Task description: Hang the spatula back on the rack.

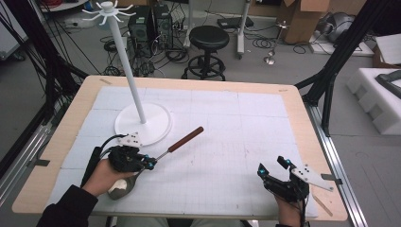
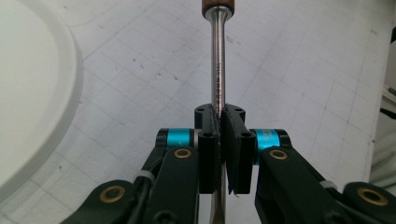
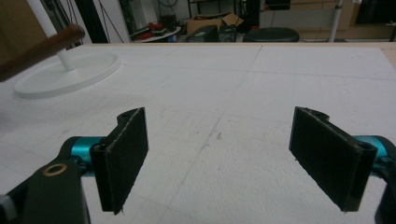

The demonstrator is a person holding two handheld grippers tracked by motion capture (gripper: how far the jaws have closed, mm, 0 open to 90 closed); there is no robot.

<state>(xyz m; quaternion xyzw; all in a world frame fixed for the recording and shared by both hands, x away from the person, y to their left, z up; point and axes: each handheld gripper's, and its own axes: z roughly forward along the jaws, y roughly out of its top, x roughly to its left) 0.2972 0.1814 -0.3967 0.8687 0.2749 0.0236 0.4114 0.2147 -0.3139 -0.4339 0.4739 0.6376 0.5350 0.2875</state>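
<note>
A metal ladle with a brown wooden handle lies slanted over the white mat, its bowl near the front edge by the person's left hand. My left gripper is shut on the ladle's steel shaft, the pads pinching it just below the wooden grip. My right gripper rests at the front right, its jaws wide apart with nothing between them. In the right gripper view the brown handle shows blurred at the far left.
A white rack with a round base, tall pole and hooked top stands at the mat's back left. Its base lies close to the left gripper. A stool, boxes and cables sit on the floor beyond the table.
</note>
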